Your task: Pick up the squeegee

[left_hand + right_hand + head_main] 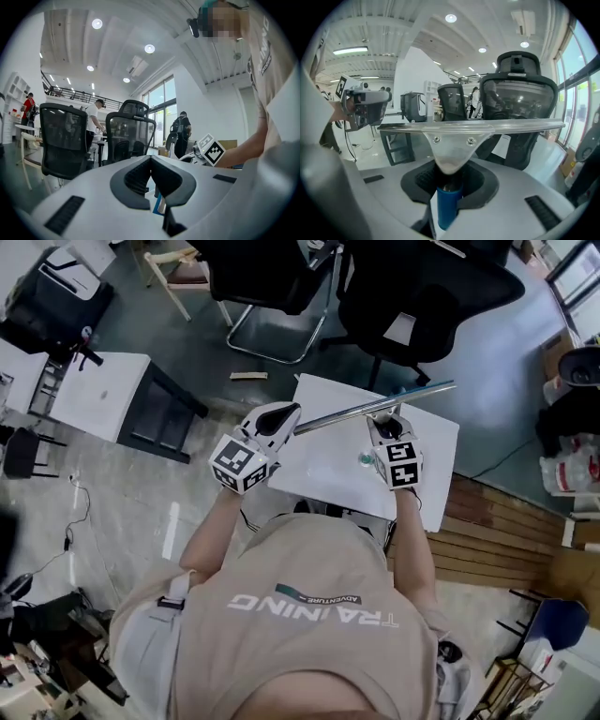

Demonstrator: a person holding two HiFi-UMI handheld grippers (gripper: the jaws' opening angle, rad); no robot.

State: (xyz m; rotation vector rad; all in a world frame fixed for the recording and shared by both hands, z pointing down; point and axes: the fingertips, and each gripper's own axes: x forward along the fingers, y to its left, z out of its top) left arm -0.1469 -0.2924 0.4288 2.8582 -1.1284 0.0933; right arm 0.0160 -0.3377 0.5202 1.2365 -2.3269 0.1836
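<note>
The squeegee has a long metal blade (375,407) and a blue handle (447,206). My right gripper (386,432) is shut on that handle and holds the squeegee above the white table (328,479). In the right gripper view the blade (468,125) runs level across the picture, just beyond the right gripper (449,187). My left gripper (278,418) hovers at the table's left edge, close to the blade's left end. In the left gripper view the left gripper (151,159) has its pads together with nothing seen between the tips. The right gripper's marker cube (213,150) shows beyond it.
A small green item (366,459) lies on the table under the right gripper. Two black office chairs (422,296) stand just beyond the table. A white desk (98,395) is at the left. Wooden planks (487,531) and bags are at the right.
</note>
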